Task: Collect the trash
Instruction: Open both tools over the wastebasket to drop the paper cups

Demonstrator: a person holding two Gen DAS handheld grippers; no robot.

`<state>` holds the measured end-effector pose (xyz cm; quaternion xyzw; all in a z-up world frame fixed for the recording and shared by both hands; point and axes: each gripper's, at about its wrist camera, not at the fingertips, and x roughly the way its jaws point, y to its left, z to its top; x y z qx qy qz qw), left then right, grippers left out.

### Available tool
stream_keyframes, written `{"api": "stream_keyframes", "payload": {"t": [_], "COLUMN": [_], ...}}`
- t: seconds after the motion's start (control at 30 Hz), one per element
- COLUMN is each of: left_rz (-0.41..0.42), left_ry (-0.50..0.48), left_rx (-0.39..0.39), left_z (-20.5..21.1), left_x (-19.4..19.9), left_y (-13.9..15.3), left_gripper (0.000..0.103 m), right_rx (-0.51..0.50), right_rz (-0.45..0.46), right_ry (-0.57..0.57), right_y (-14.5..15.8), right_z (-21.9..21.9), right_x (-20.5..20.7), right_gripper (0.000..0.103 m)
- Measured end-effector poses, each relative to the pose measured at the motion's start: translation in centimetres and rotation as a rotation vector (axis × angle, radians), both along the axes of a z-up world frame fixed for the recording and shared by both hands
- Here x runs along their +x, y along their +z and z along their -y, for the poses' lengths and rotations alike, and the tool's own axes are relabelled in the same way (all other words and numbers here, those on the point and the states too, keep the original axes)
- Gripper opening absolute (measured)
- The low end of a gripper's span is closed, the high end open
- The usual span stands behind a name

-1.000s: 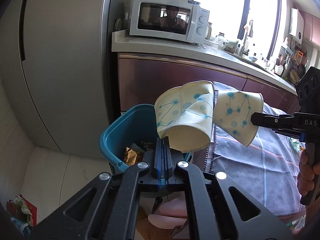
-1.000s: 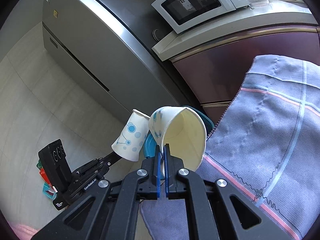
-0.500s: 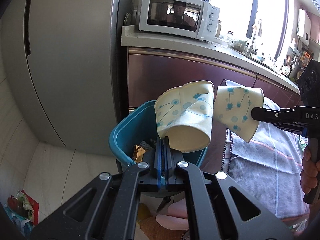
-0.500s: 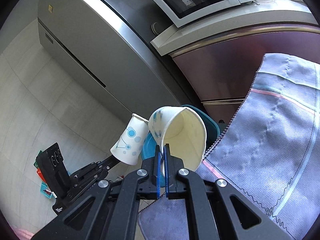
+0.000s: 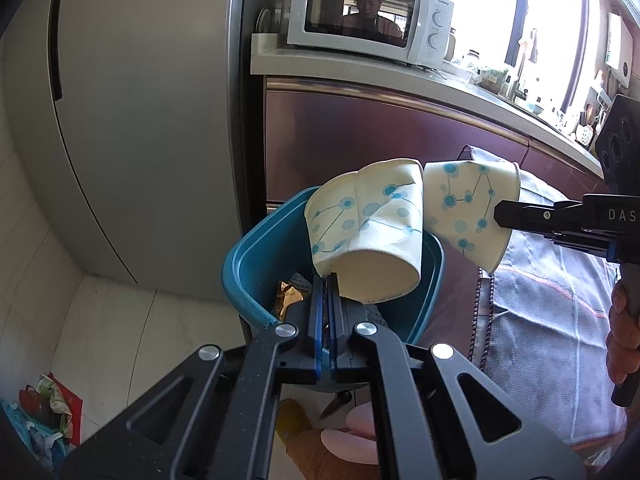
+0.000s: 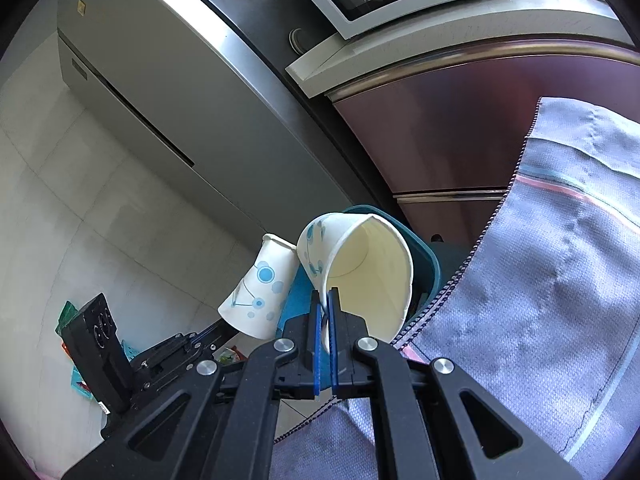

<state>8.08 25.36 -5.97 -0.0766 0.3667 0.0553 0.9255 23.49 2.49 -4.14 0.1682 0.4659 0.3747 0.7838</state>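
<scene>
My left gripper [image 5: 327, 280] is shut on the rim of a crumpled white paper cup with blue dots [image 5: 366, 236], held over the teal bin [image 5: 260, 256]. My right gripper [image 6: 328, 296] is shut on the rim of a second dotted paper cup [image 6: 368, 272], its mouth turned towards the camera. In the left wrist view the right gripper [image 5: 498, 216] holds that cup [image 5: 468, 208] just right of the first, the two cups touching above the bin's right rim. In the right wrist view the left cup [image 6: 260, 288] hangs beside the bin [image 6: 424, 256]. Wrappers lie in the bin.
A grey checked cloth [image 6: 560, 280] covers the table at the right of the bin. A steel fridge [image 5: 140, 100] stands behind, with maroon cabinets [image 5: 380, 132] and a white microwave [image 5: 364, 20] on the counter. Bright litter [image 5: 40, 412] lies on the tiled floor at the left.
Both grippers have moved with their cups closer to and over the teal bin. The cups stay gripped and side by side.
</scene>
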Motion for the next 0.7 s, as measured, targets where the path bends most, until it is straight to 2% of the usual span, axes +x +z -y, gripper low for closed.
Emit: {"api": "stream_keyframes", "payload": {"t": [0.7], "left_rz": [-0.065], "left_ry": [0.011], "left_rx": [-0.005], "left_z": [0.2], "left_x": [3.3], "left_y": [-3.1], "left_gripper": [0.003], "right_rx": [-0.096], "right_rz": [-0.045], "right_ry": [0.01], "right_y": [-2.6], "right_z": [-4.1], "right_x": [2.5], "right_gripper": [0.003]}}
